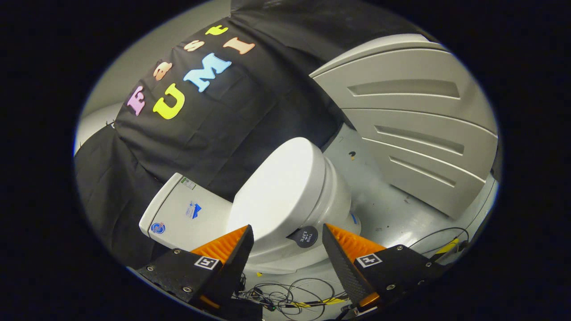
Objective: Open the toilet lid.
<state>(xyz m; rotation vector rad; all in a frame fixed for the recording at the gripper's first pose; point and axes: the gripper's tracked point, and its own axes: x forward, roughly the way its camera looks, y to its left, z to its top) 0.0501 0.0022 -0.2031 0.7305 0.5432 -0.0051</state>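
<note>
A white toilet stands ahead of my gripper (287,234), seen at a tilt. Its lid (279,187) lies closed, flat on the seat. The white cistern (185,214) sits behind the lid, against the black cloth wall. My fingers stand open and wide apart. The side of the bowl (332,203) and the lid's edge lie in the gap just beyond the fingertips; neither finger touches the toilet. A round dark sticker (305,236) is on the bowl between the fingertips.
A large pale grey ribbed panel (415,133) rises beyond the toilet on the right. The grey floor (388,209) runs between the toilet and that panel. Loose cables (285,296) lie on the floor near my fingers.
</note>
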